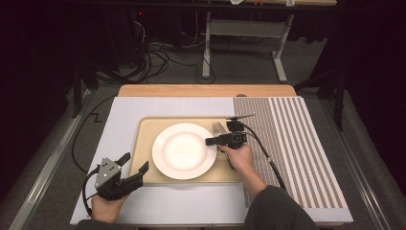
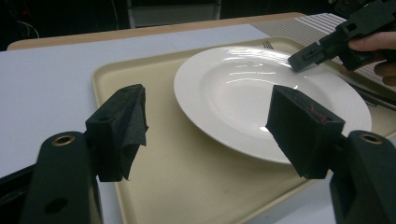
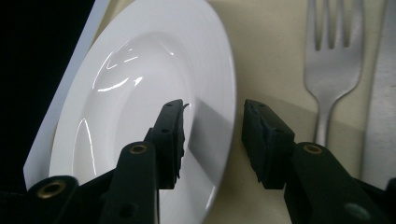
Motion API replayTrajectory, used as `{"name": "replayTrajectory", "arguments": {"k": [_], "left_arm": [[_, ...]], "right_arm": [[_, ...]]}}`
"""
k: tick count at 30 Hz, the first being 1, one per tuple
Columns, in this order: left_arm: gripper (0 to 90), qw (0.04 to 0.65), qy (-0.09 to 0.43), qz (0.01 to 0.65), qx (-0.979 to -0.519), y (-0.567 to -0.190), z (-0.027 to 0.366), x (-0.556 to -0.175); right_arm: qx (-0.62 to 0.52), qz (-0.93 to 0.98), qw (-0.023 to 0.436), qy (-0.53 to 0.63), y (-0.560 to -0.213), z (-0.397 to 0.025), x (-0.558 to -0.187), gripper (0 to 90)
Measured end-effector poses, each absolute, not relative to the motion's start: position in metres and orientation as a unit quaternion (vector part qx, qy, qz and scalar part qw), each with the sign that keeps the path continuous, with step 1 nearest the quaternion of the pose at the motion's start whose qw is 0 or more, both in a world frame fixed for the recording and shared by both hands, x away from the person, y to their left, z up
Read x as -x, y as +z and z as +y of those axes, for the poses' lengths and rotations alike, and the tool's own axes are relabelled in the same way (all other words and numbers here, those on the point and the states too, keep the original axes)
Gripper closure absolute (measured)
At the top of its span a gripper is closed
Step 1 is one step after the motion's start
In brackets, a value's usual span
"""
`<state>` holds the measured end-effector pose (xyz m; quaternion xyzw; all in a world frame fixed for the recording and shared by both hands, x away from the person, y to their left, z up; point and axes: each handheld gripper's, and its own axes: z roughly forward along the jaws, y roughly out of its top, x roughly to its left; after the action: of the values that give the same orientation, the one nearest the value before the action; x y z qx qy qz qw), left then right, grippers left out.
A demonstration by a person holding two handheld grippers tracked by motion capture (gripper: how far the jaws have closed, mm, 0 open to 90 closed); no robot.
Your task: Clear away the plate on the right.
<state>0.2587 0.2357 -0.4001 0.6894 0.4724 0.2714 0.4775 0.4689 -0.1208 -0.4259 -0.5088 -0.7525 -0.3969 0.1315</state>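
A: Room dark past the table [image 1: 143, 108]; light falls from overhead onto it.

B: Glare streaks on the white plate [image 3: 140, 84], soft highlights too in the left gripper view.

A: Near jaws blurred. Fork [image 3: 334, 60] slightly soft. High view grainy, low resolution.

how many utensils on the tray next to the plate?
2: a fork just beside the plate, and a knife beyond the fork, toward the tray's edge. The right hand may hide more.
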Motion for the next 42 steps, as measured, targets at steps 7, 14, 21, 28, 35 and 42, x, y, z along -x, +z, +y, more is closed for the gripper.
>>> {"name": "replayTrajectory", "arguments": {"k": [7,14,21,28,35,42], "left_arm": [[29.6,0.476,0.272,0.473,-0.69,-0.4,0.235,-0.259],[29.6,0.476,0.272,0.473,-0.69,-0.4,0.235,-0.259],[29.6,0.475,0.272,0.474,-0.69,-0.4,0.235,-0.259],[29.6,0.475,0.272,0.474,-0.69,-0.4,0.236,-0.259],[29.6,0.474,0.271,0.474,-0.69,-0.4,0.236,-0.259],[29.6,0.474,0.271,0.475,-0.69,-0.4,0.236,-0.259]], "right_arm": [[0.511,-0.745,0.132,-0.408,-0.426,-0.135,-0.469,59.1],[0.511,-0.738,0.132,-0.42,-0.425,-0.146,-0.468,58.6],[0.512,-0.736,0.127,-0.425,-0.422,-0.155,-0.467,57.3],[0.515,-0.73,0.125,-0.432,-0.421,-0.165,-0.466,56.6],[0.519,-0.724,0.123,-0.438,-0.422,-0.177,-0.464,55.5],[0.522,-0.721,0.117,-0.441,-0.42,-0.187,-0.463,55.5]]}}
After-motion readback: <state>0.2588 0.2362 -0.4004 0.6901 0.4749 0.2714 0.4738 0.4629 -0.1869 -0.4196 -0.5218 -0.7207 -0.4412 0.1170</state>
